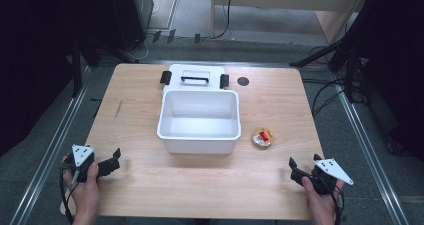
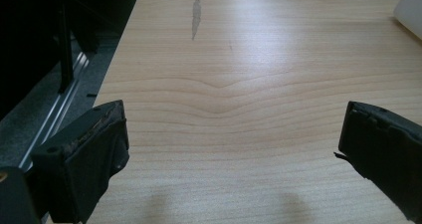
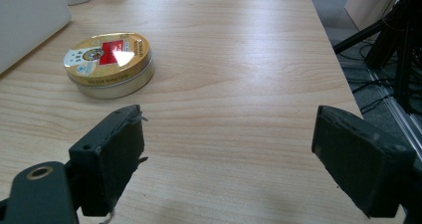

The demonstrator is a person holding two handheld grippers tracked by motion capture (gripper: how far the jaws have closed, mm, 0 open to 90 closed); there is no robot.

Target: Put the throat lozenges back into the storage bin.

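A white plastic bin (image 1: 199, 121) stands open in the middle of the wooden table (image 1: 150, 185), its lid (image 1: 195, 78) with black latches lying flat right behind it. A small round gold tin (image 1: 262, 137) with a red label lies to the right of the bin; in the right gripper view the tin (image 3: 108, 63) is ahead and to the left of the jaws. My left gripper (image 1: 116, 160) is held at the table's front left, open and empty (image 2: 234, 134). My right gripper (image 1: 304, 162) is at the front right, open with nothing between its jaws (image 3: 226, 139).
A small dark round mark (image 1: 243, 81) is on the table at the back right. Metal rails (image 1: 57, 140) run along both sides of the table, with stands and cables (image 1: 340, 60) on the floor beyond.
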